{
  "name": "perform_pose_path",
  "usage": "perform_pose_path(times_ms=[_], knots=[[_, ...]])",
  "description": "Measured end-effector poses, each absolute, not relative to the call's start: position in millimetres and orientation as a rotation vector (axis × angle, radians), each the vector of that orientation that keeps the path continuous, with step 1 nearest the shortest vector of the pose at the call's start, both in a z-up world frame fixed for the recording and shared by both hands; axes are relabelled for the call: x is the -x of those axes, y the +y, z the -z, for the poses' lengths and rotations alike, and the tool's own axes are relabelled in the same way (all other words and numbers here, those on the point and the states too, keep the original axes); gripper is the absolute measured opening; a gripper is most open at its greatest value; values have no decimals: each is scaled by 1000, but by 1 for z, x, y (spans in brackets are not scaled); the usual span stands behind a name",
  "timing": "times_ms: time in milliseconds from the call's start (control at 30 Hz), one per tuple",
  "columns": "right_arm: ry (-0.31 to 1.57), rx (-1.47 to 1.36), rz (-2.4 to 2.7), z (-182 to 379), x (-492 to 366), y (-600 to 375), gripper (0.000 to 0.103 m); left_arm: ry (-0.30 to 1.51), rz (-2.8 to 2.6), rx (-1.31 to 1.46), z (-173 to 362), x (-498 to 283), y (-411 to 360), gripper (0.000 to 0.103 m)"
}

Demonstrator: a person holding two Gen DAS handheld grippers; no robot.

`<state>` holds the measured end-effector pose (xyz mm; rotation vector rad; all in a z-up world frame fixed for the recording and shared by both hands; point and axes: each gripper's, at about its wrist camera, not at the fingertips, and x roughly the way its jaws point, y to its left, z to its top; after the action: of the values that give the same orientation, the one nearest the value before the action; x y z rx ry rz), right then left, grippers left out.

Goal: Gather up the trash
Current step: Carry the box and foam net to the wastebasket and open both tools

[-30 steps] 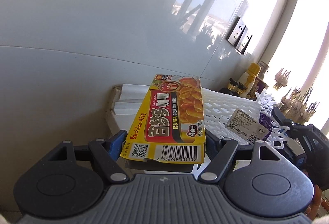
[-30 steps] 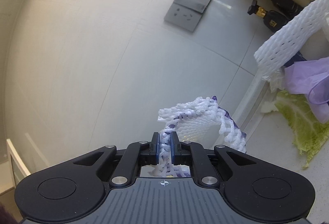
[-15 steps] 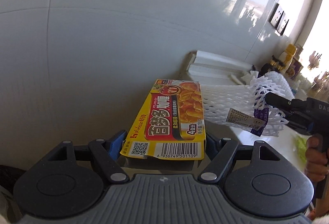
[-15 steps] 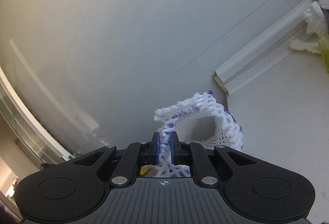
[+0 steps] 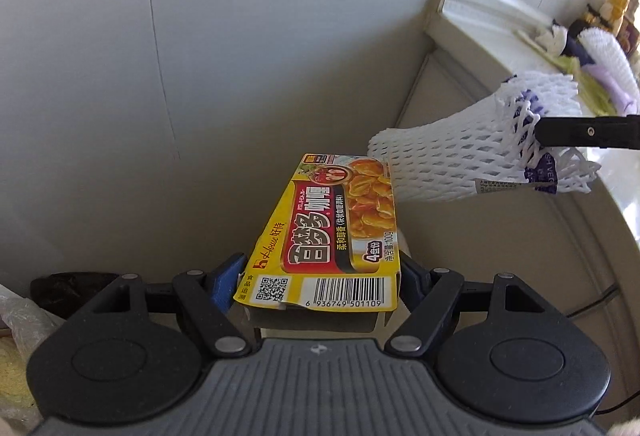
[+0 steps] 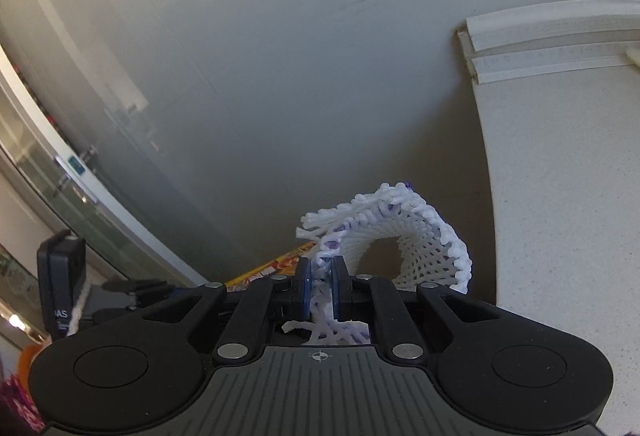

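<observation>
Your left gripper (image 5: 320, 278) holds the yellow curry box (image 5: 328, 232) by its two long sides, blue pads tight on the cardboard, jaws wide because the box is wide. The barcode end sits near the gripper body and the end w/ the food photo points away, toward the grey tiled wall (image 5: 200, 36). The box's near flap is open and a bit torn.

Your right gripper (image 6: 319, 286) has its jaws narrow, almost closed, pinched on the rim of the white foam fruit net (image 6: 416, 236). The net hangs out in front of the pads as an open tube, and some purple strands are mixed in the rim. In the left wrist view the same net (image 5: 448, 164) is just right of the box's far end and above it, and a white paper label is stuck on its underside. Touching or not, I cannot tell.

Both items are off the white countertop (image 6: 560, 196), which stays to the right of the box. At the counter's far end you see more rubbish: another foam net (image 5: 604, 52), green leaves and sth pale purple, too small to name. Bottom left of the box, a crumpled clear plastic bag (image 5: 16, 320) and a dark shape beside it.
</observation>
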<state>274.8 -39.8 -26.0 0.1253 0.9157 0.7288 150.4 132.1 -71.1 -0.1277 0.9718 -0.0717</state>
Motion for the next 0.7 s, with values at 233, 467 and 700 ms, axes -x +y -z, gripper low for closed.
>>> perform_pose_path(times_ms=[233, 467, 700], knots=[[1016, 75, -695, 61, -264, -11, 10, 1099, 87, 65, 110, -157, 121, 73], [1089, 210, -655, 85, -261, 9, 10, 1189, 89, 10, 137, -173, 105, 73], [1124, 272, -636, 95, -262, 27, 11, 1244, 101, -26, 152, -174, 102, 73]])
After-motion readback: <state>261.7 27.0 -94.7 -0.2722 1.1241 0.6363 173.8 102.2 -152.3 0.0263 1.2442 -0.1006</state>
